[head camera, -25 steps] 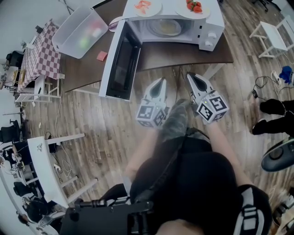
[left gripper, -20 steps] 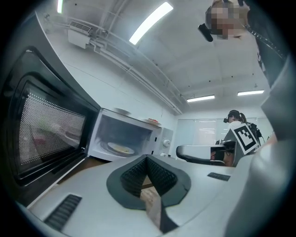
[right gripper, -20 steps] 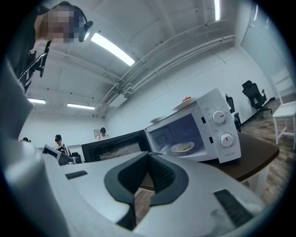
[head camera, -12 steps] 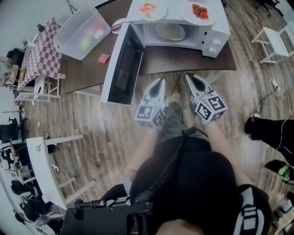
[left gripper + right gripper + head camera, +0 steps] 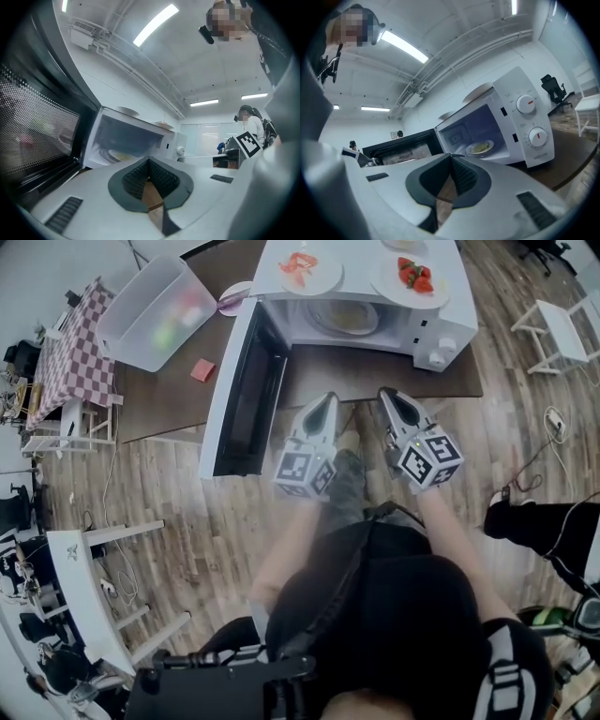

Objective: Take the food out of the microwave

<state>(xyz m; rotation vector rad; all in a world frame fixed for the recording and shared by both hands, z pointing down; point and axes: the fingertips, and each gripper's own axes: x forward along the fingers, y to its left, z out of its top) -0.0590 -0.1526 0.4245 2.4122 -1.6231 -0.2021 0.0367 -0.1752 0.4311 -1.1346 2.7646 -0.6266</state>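
The microwave [image 5: 427,320] stands on the brown surface [image 5: 169,395] with its door [image 5: 246,381] swung fully out to its left. That leaves the cavity open to a straight reach from the front. The food you are after is a plate of pale yellow food [image 5: 345,317], and it sits in the middle of the microwave's floor, well inside the opening. You hold both tools level and side by side in front of the microwave, pointed at that opening. The left gripper [image 5: 328,399] faces the door side and the right gripper [image 5: 387,393] faces the side with the dials [image 5: 437,356]. Both are short of the surface's near edge and well apart from the plate. The fingers of each are pressed together with nothing between them, which suits carrying them forward but not a grasp. They will probably have to part before either can take the plate's rim. On top of the microwave rest two more plates, one of orange-red pieces [image 5: 307,266] above the door side and one of strawberries [image 5: 412,277] above the dial side. The roof seems to serve as a shelf, and it is likely where this plate could go. To the left of the microwave, a clear plastic bin [image 5: 155,310] and a small red pad [image 5: 202,369] lie clear of your path.
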